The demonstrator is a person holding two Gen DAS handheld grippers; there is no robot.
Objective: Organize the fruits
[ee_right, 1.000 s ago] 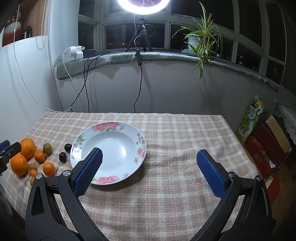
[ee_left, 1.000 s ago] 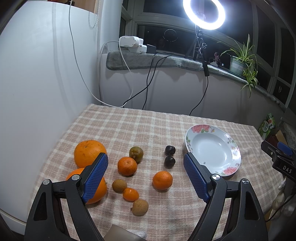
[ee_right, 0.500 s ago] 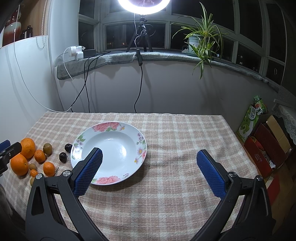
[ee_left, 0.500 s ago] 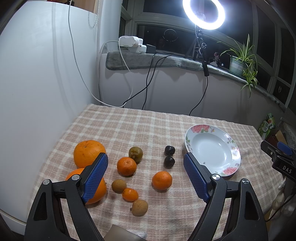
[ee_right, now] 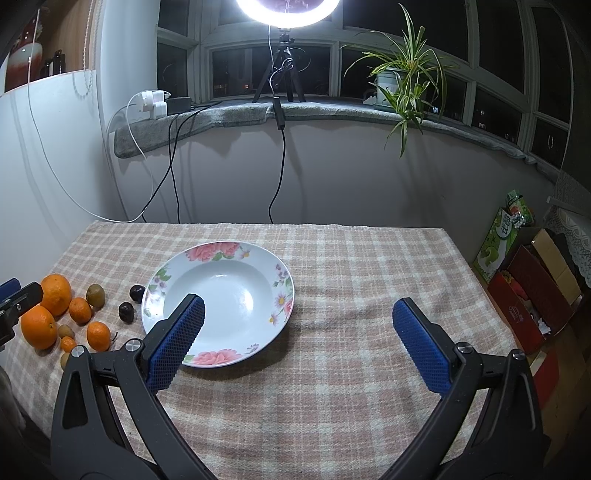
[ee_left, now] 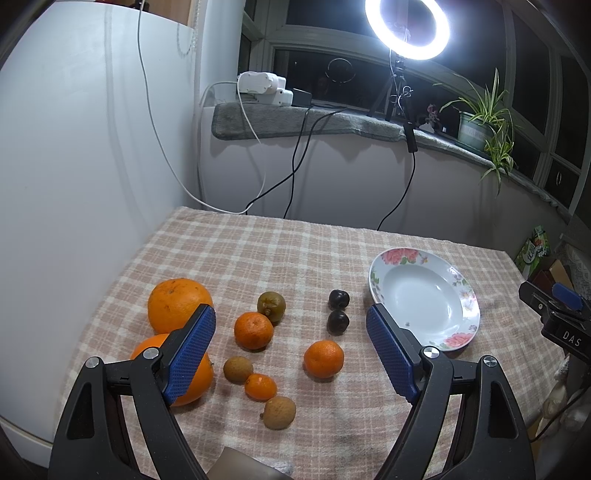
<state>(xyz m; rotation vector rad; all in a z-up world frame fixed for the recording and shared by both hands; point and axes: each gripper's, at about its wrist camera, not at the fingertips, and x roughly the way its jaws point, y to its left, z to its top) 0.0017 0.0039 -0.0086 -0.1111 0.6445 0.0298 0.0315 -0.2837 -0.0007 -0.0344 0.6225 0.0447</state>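
Fruit lies loose on the checked tablecloth: two big oranges, several small mandarins, brownish kiwis, a greenish fruit and two dark plums. A floral white plate sits to their right with nothing in it. My left gripper hovers open above the fruit, nothing between its blue pads. In the right wrist view the right gripper is open over the cloth beside the plate, and the fruit lies at far left.
A white wall panel borders the table's left side. Cables hang from the grey sill, which carries a ring light and a potted plant. Boxes stand on the floor off the table's right edge.
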